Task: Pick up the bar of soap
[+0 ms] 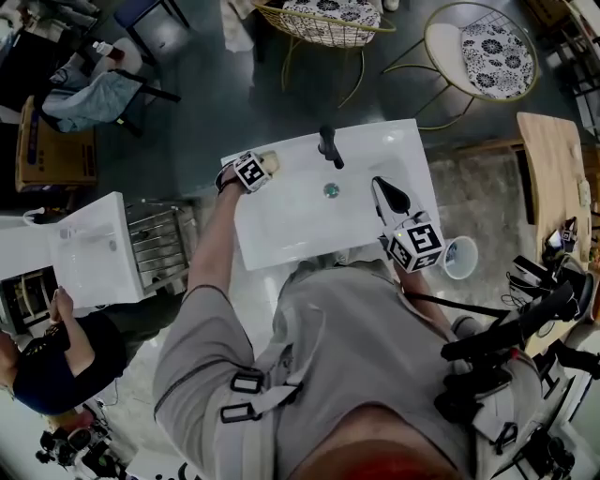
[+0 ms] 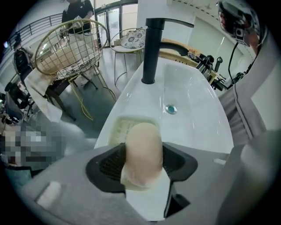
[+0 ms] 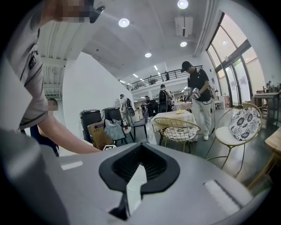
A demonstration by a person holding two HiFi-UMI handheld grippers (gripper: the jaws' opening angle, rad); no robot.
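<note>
A pale beige bar of soap (image 2: 141, 149) stands on edge between the black pads of my left gripper (image 2: 141, 161), which press on both its sides. It is just above a cream soap dish (image 2: 119, 128) on the left back corner of the white sink (image 1: 281, 230). From the head view the left gripper (image 1: 263, 167) is at that corner, the soap (image 1: 270, 165) barely showing past the marker cube. My right gripper (image 1: 385, 191) hovers over the sink's right side, jaws together and empty; in its own view the gripper (image 3: 138, 170) points out into the room.
A black faucet (image 2: 151, 48) stands at the sink's back edge, right of the dish, with the drain (image 2: 170, 109) in front of it. Wire chairs (image 1: 328, 23) stand behind the sink. A second white sink (image 1: 89, 253) is at left, a white cup (image 1: 460, 257) at right.
</note>
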